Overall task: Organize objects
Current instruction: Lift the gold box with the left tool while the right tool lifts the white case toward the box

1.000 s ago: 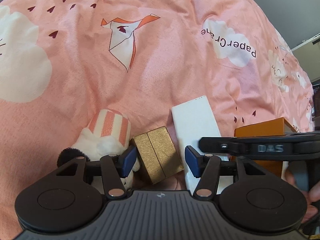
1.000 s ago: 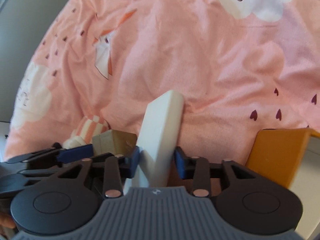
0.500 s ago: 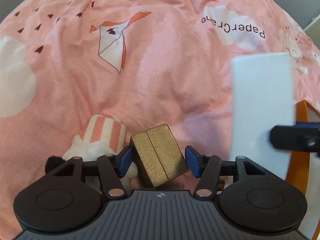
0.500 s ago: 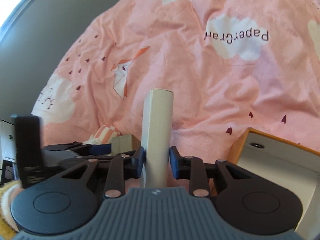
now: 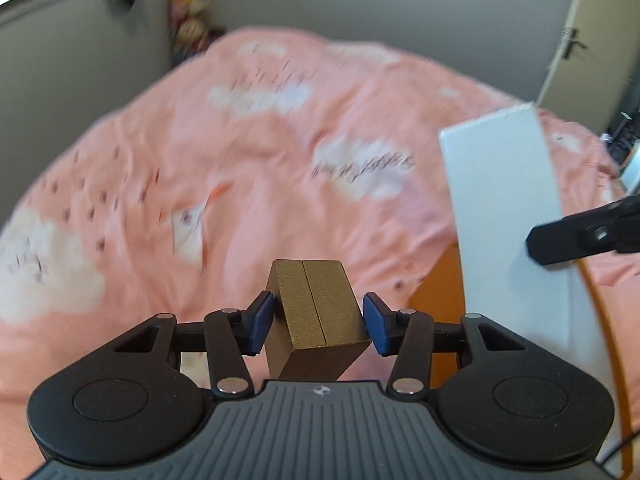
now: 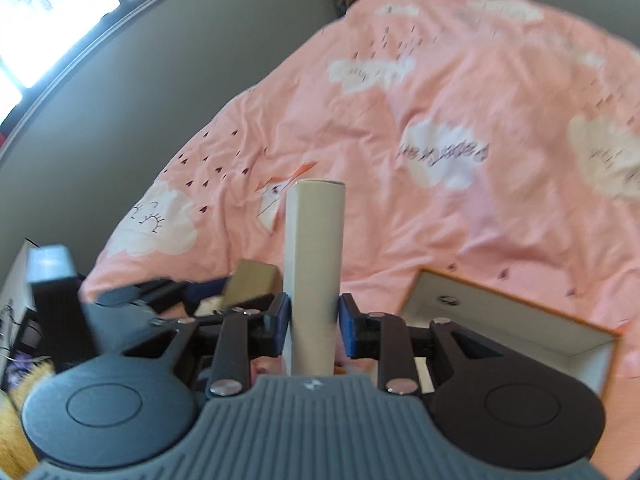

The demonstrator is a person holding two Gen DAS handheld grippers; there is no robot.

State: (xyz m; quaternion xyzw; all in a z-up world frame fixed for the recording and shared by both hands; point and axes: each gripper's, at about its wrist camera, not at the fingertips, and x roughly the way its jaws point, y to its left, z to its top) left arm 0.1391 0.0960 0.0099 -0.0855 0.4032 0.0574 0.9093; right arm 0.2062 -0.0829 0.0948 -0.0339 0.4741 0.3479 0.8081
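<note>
Both boxes are up off the pink bedspread (image 5: 248, 152) now, lifted clear since a second ago

Left gripper (image 5: 320, 322) has the gold box (image 5: 318, 312) pinched between its blue pads, tilted, in the air; right gripper (image 6: 313, 326) clamps the white box (image 6: 314, 264) upright, and the open orange box (image 6: 516, 328) sits on the bed just right of it, white inside
</note>
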